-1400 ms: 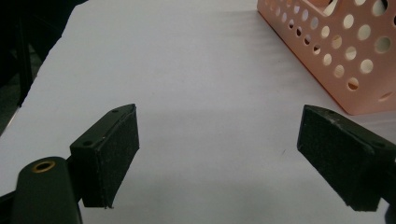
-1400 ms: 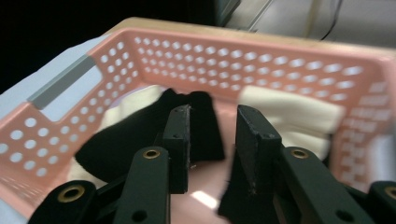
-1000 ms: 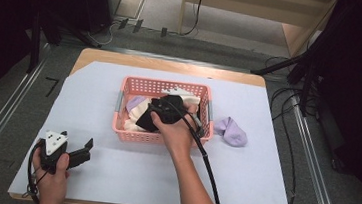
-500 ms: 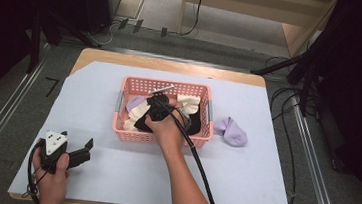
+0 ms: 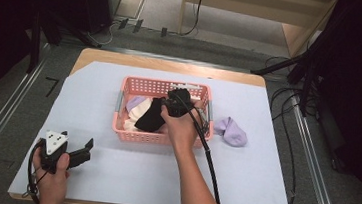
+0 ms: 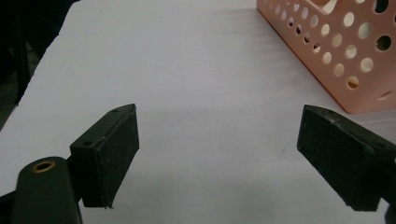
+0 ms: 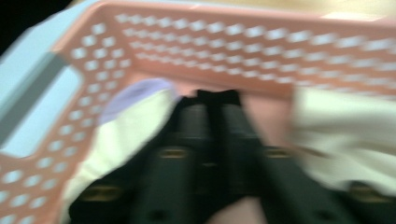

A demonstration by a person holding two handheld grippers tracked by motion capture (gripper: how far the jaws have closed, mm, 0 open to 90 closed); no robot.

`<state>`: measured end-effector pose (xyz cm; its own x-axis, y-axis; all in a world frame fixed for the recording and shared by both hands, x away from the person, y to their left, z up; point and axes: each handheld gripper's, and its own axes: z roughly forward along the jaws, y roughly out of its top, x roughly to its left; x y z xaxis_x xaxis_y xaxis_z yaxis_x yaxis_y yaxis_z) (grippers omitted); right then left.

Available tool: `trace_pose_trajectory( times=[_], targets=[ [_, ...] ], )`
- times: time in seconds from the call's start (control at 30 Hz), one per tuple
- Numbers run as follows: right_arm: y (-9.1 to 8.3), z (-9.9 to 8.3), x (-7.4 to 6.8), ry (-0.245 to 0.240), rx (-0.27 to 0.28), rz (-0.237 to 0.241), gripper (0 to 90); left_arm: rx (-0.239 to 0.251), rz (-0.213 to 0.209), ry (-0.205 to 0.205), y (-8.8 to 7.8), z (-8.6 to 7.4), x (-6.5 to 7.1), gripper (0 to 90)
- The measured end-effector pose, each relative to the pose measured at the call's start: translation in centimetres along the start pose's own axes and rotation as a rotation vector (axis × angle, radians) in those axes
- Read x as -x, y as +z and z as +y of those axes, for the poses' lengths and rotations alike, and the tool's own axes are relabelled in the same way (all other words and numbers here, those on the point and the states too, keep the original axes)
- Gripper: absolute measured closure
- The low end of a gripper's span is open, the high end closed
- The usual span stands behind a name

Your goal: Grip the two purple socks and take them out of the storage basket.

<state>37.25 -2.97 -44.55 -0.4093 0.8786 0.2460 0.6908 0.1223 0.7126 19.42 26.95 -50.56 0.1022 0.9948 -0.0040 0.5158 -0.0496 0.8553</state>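
Note:
A pink basket [image 5: 155, 138] [image 7: 233, 42] [image 6: 345, 51] holds a purple sock [image 5: 136, 101] [image 7: 140, 93], a cream sock [image 5: 135, 115] [image 7: 126, 135] and a black sock [image 5: 151, 118] [image 7: 218, 97]. My right gripper [image 5: 171, 101] [image 7: 215, 112] is inside the basket. Its jaws have just been opening, but in its blurred view they stand close together with black fabric pinched at the tips. My left gripper [image 5: 81, 152] [image 6: 219, 149] rests at the near left of the table, jaws wide apart over bare white cover.
A second purple sock [image 5: 231, 132] lies on the white table cover [image 5: 241, 188] just right of the basket. More cream fabric [image 7: 336, 135] lies at the basket's right side. The right gripper's cable [image 5: 211, 160] trails along the forearm. Floor rails flank the table.
The right gripper has shifted to the right inside the basket, and the black sock now stretches out to its left. The left hand has stayed put.

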Motion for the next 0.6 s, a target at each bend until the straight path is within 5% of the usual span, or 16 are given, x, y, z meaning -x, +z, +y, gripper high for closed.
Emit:
trace_pose_trajectory(
  times=[0.03,0.07,0.13,0.23,0.3,0.4,0.47,0.6],
  targets=[
    [0.6,0.0,-0.2,0.011,-0.043,0.037,58.8,0.002,0.000,0.001,0.0,0.0,0.0,13.9],
    [1.8,0.0,-1.1,0.023,-0.141,0.062,51.1,0.004,-0.001,0.001,0.0,0.0,0.0,14.0],
    [2.3,0.0,-1.5,0.023,-0.188,0.055,50.0,0.005,-0.003,0.000,0.0,0.0,0.0,14.0],
    [4.2,0.0,-2.6,0.052,-0.363,0.038,51.9,0.008,-0.003,-0.002,0.0,0.0,0.0,14.0],
    [5.3,-0.2,-3.1,0.017,-0.508,0.014,50.8,0.007,-0.003,-0.002,0.0,0.0,0.0,14.0],
    [5.5,-0.2,-3.6,-0.022,-0.523,-0.033,57.8,0.002,-0.004,-0.001,0.0,0.0,0.0,14.0],
    [5.5,-0.3,-3.9,-0.056,-0.521,-0.060,71.7,0.003,-0.004,0.000,0.0,0.0,0.0,14.0],
    [5.0,-0.5,-4.0,-0.057,-0.475,-0.023,81.1,0.007,-0.005,-0.002,0.0,0.0,0.0,14.0]
  ],
)
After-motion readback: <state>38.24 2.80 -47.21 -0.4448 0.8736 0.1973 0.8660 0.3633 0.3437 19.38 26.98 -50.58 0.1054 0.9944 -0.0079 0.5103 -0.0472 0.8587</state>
